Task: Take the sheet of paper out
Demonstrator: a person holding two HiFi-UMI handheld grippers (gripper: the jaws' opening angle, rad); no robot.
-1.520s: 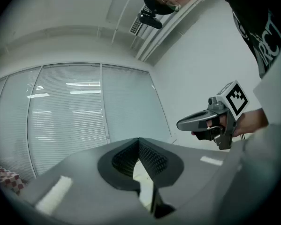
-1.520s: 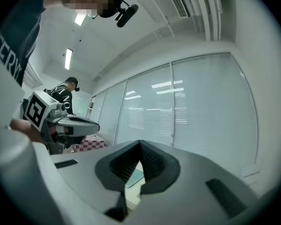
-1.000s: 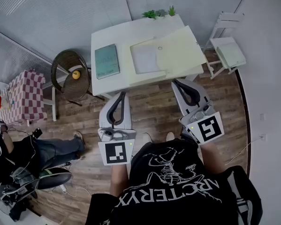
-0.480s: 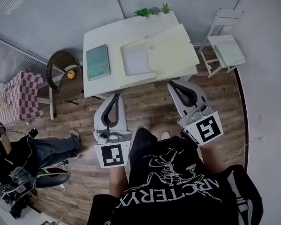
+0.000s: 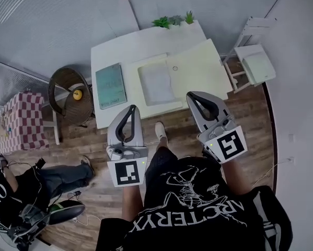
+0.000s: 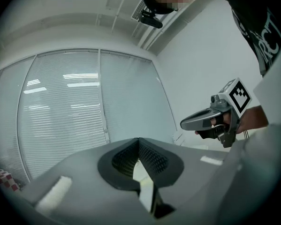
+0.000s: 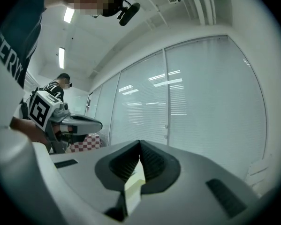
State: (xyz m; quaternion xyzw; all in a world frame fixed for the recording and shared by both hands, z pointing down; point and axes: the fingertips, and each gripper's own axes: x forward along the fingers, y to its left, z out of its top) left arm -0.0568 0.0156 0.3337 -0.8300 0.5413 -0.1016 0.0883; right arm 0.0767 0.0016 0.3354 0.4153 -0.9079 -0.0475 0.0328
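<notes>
On the white table [image 5: 106, 56] lies an open pale yellow folder [image 5: 198, 69]. A white sheet of paper [image 5: 156, 82] rests on its left half. My left gripper [image 5: 131, 109] is shut and holds nothing; its tip sits over the folder's near edge in the head view. My right gripper [image 5: 194, 94] is also shut and holds nothing, with its tip over the near part of the folder's right half. Both point level toward the window blinds. In the left gripper view the jaws [image 6: 139, 142] meet; the right gripper view shows the same [image 7: 140, 144].
A green book [image 5: 110, 85] lies left of the folder, and potted plants [image 5: 174, 20] stand at the table's far edge. A wicker chair [image 5: 67, 95] holding a yellow ball stands at the left, beside a checked table [image 5: 20, 122]. A white chair [image 5: 255, 61] is at the right. A person sits at lower left [image 5: 41, 184].
I have stepped toward the table, so it now lies nearer below me. Both grippers moved forward from over the wooden floor to the table's front edge, still shut.
</notes>
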